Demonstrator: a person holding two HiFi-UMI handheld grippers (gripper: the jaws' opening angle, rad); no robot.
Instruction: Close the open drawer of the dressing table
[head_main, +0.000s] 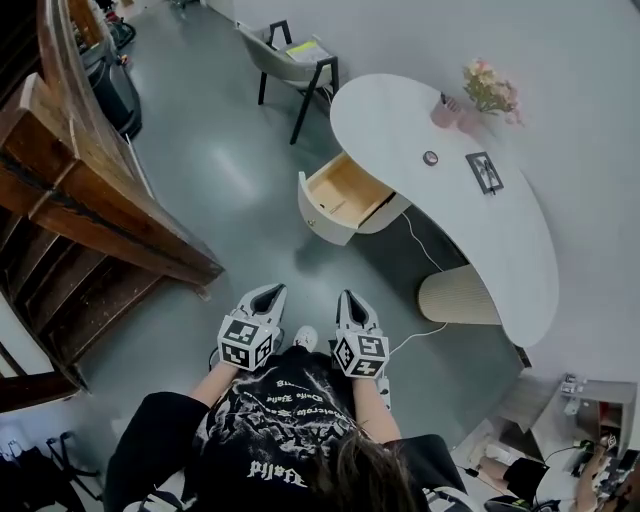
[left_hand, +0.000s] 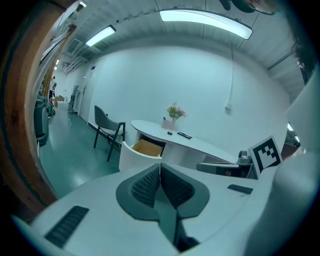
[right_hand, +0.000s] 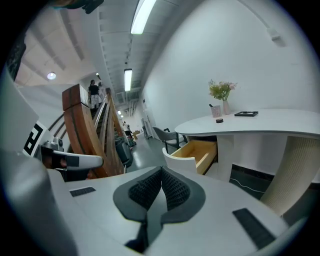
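Pointing forward and a little down, my left claw (left_hand: 160, 170) and right claw (right_hand: 161, 172) both have their jaws pressed together with nothing between them. Ahead, across a stretch of grey floor (head_main: 230, 170), the drawer (head_main: 345, 195) juts wide open from the near end of the curved white dressing table (head_main: 500, 230), its wooden inside showing. Nothing of the closing is done yet, I judge. I'm well apart from the drawer front and must reach it, then push it in.

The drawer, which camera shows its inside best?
The head view: it looks down into the drawer, showing its wooden bottom. The right gripper view shows its front and one inner side; the left gripper view only a distant glimpse.
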